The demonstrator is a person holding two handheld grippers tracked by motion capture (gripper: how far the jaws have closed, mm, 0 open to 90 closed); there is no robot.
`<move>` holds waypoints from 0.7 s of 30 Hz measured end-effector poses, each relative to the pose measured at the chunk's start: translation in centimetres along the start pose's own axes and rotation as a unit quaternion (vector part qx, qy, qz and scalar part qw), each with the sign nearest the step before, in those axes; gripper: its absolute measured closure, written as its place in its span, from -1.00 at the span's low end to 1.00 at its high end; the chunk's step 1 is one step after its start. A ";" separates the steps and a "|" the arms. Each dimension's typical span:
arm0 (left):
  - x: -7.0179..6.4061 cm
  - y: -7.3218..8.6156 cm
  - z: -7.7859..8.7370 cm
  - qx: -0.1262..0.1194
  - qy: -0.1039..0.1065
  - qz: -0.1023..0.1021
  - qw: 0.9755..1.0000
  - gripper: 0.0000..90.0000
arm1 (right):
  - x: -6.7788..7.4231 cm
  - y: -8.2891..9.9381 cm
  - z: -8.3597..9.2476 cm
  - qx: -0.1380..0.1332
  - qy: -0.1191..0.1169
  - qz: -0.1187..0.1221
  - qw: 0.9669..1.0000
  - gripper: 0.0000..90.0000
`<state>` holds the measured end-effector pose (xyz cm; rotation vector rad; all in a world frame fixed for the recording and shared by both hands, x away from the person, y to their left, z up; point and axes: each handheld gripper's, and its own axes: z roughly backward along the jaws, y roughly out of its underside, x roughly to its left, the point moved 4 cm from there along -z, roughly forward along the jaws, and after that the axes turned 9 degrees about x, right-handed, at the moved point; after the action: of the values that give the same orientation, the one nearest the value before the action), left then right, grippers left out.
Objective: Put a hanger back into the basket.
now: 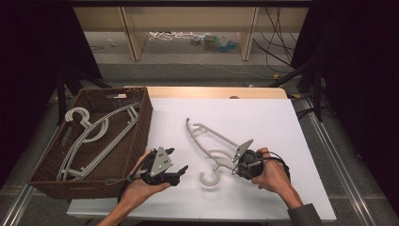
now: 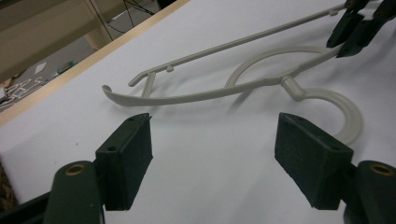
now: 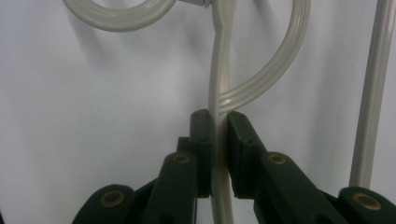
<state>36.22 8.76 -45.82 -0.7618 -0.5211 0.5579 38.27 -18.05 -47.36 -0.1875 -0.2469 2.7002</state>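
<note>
A beige hanger (image 1: pixel 214 146), laid flat on the white counter (image 1: pixel 263 117) right of a wicker basket (image 1: pixel 141 127), is pinched by the right gripper (image 3: pixel 219 135), while the left gripper (image 2: pixel 212 158) is held spread beside the hanger's hook, nothing between its jaws.

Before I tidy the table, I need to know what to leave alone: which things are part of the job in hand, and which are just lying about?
In the job:
- hanger on the white table
- right gripper, shut on its arm
- left gripper, open beside it
- wicker basket holding other hangers

Lying about:
- cables and small items on the floor beyond the table
</note>
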 end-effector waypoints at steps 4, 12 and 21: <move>0.0 -0.7 -1.6 0.019 0.005 -0.022 1.000 -0.36 | 0.5 -0.4 0.6 -0.009 0.000 0.008 1.000 0.82; -0.2 -1.1 -2.9 0.038 0.013 -0.053 0.998 -0.36 | 1.3 -0.9 1.1 -0.015 -0.002 0.026 1.000 0.83; -0.8 -1.0 -3.4 0.054 0.033 -0.102 0.993 -0.29 | 2.4 -1.4 1.5 -0.023 -0.025 0.050 0.998 0.83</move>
<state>38.02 5.98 -47.34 -0.6131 -0.4972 0.3665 36.41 -15.98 -45.80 -0.1500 -0.3233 2.8027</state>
